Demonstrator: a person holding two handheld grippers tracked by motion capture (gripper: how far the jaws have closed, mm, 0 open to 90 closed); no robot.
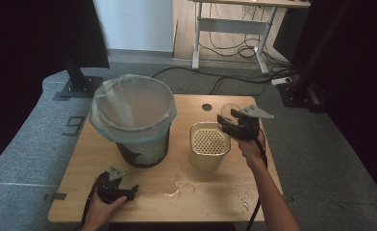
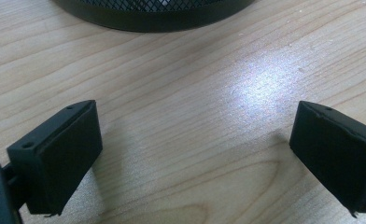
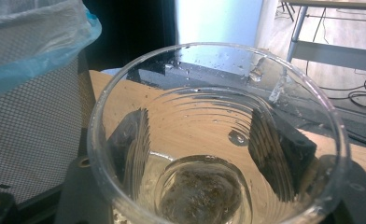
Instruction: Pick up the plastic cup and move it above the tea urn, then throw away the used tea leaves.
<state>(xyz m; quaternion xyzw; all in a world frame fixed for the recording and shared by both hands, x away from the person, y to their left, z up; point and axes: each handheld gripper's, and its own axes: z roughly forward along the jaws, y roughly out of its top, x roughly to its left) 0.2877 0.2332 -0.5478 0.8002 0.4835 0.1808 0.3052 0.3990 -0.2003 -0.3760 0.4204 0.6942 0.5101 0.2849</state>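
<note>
Item: clear plastic cup [image 3: 218, 140], clamped in your right tool [image 1: 226, 122], dregs at its bottom, carried above the perforated cream container [image 1: 209, 144] just below the tool; tip slowly over those holes, grip firm but not crushing. Left tool [image 1: 129, 190]: wide, nothing held, resting on the table [image 1: 186, 202] beside the lined mesh bin [image 1: 133, 120]; leave it parked.

You sit in an office-like lab: grey carpet floor [image 1: 28, 144], a height-adjustable desk frame [image 1: 234, 29], loose cables [image 1: 234, 48], black camera stands [image 1: 78, 79].
</note>
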